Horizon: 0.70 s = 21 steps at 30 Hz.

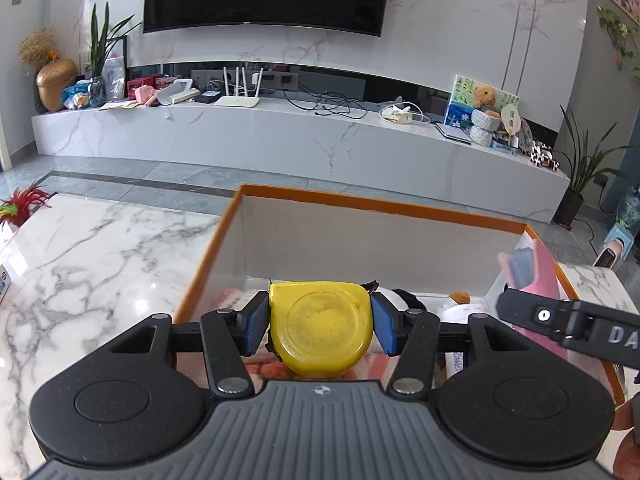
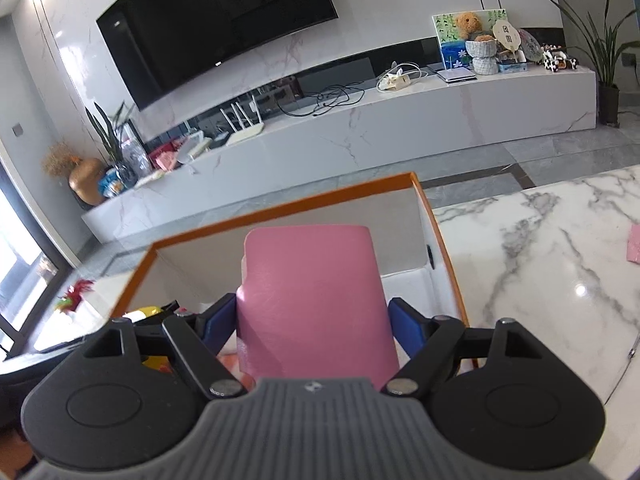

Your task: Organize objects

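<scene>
Yellow tape measure (image 1: 324, 330) clamped in left hand-held gripper (image 1: 320, 326) | pink wallet (image 2: 312, 304) clamped in right hand-held gripper (image 2: 314, 326) | orange-rimmed box (image 1: 376, 202) beneath both

Open box (image 1: 208, 264) on the surface (image 1: 100, 248), tape measure (image 1: 320, 328) between left claw (image 1: 320, 326) pads above its near edge, wallet (image 2: 316, 300) in right claw (image 2: 316, 322) alongside to the right, TV bench (image 1: 280, 136) beyond.
</scene>
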Available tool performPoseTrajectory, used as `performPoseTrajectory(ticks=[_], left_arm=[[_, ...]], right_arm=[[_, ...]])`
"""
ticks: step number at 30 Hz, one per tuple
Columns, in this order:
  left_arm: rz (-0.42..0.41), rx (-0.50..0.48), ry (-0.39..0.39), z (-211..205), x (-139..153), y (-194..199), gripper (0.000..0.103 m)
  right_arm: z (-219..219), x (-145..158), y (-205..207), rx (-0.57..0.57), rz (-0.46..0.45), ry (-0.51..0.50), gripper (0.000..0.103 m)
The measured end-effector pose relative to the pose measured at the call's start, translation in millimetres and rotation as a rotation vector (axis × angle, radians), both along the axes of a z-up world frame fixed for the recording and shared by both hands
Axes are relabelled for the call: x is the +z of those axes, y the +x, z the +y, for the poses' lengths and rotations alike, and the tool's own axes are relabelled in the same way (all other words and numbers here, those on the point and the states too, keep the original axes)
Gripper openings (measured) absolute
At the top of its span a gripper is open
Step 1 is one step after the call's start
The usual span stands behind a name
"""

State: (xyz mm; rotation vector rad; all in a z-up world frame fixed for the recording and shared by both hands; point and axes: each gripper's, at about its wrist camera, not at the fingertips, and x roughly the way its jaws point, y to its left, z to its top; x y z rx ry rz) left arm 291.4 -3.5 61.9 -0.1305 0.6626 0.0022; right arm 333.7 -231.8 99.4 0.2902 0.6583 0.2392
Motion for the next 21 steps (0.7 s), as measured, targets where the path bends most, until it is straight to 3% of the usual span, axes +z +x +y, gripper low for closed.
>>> performPoseTrajectory(ticks=[15, 21], left_arm=[[0.003, -0.015, 0.063, -25.0, -8.0, 2.5, 0.062], [-0.004, 0.006, 0.099, -24.9, -8.9, 2.6, 0.062]], right_arm=[[-2.6, -5.7, 3.3, 0.009, -0.020, -0.048, 0.081], [5.9, -7.1, 3.7, 0.000, -0.029, -0.124, 0.081]])
